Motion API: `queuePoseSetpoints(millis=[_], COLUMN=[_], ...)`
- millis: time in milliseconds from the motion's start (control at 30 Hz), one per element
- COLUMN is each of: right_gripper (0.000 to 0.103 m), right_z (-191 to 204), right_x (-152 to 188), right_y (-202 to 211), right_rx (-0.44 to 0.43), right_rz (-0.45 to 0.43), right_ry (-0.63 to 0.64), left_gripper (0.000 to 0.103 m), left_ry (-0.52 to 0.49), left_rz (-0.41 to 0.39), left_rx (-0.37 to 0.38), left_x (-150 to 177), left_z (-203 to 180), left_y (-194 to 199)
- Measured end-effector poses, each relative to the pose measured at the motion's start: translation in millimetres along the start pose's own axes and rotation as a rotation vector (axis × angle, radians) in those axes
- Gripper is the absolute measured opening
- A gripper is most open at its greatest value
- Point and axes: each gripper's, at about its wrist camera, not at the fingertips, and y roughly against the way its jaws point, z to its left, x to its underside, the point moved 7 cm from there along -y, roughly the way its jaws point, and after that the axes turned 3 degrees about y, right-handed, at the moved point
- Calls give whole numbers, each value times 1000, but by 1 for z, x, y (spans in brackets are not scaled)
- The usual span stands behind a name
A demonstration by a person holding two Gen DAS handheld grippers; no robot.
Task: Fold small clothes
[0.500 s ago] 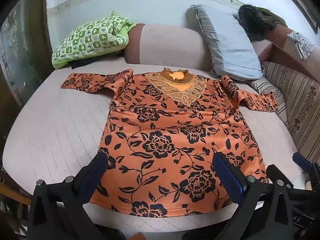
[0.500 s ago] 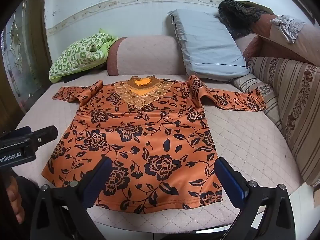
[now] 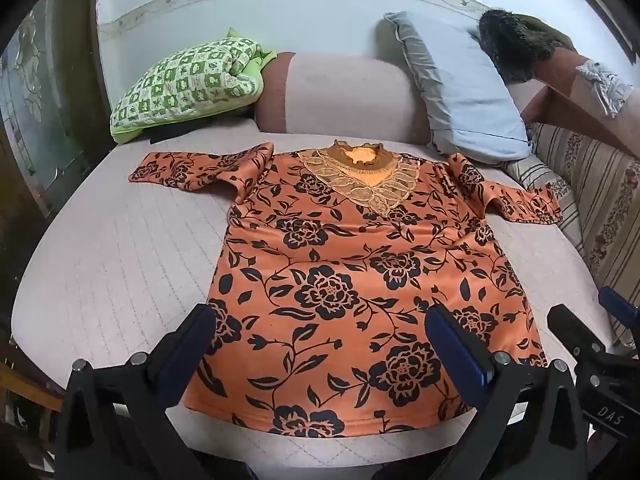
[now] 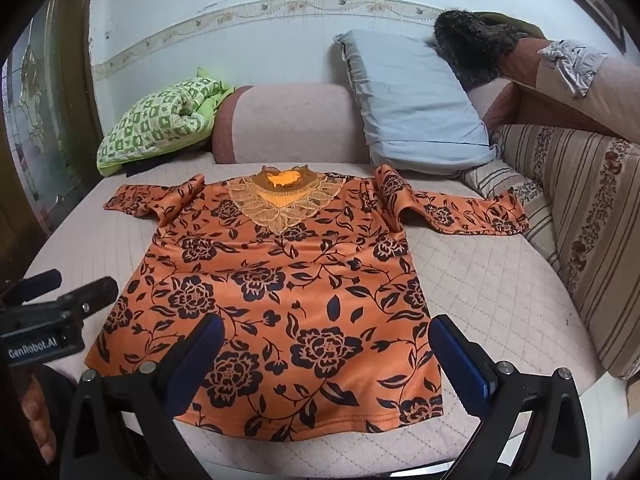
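Observation:
An orange top with black flowers [image 3: 360, 280] [image 4: 288, 292] lies flat, front up, on the pale quilted sofa seat [image 3: 120, 272] [image 4: 480, 280]. Its lace collar [image 3: 360, 184] points to the backrest, and both sleeves are spread out sideways, each bunched near the shoulder. My left gripper [image 3: 320, 344] hovers open above the hem's left half, nothing between its fingers. My right gripper [image 4: 326, 350] hovers open above the hem's right half, also with nothing in it. Each gripper shows at the edge of the other's view: the right one [image 3: 592, 340], the left one [image 4: 60, 300].
A green checked cushion [image 3: 188, 80] and a light blue pillow [image 3: 460, 88] lean on the backrest. A striped floral cushion [image 4: 592, 232] flanks the right side, with a dark furry garment [image 4: 476, 44] above it. A hand [image 4: 36, 420] shows at lower left.
Both views have shifted only slightly; the left gripper shows a little further into the right wrist view. The top lies unchanged.

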Motion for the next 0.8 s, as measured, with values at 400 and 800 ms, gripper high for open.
queuePoseSetpoints(millis=[400,800], right_gripper=[103,103], right_z=[4,2], right_x=[-6,-10], right_y=[4,7], right_rx=[-4,-8], right_rz=[-10,-23], right_ry=[-5,-11], left_gripper=[103,103], left_ry=[9,12], left_rz=[10,8], left_rx=[-7,-8], left_x=[3,3], left_z=[5,7], left_y=[-1,-1])
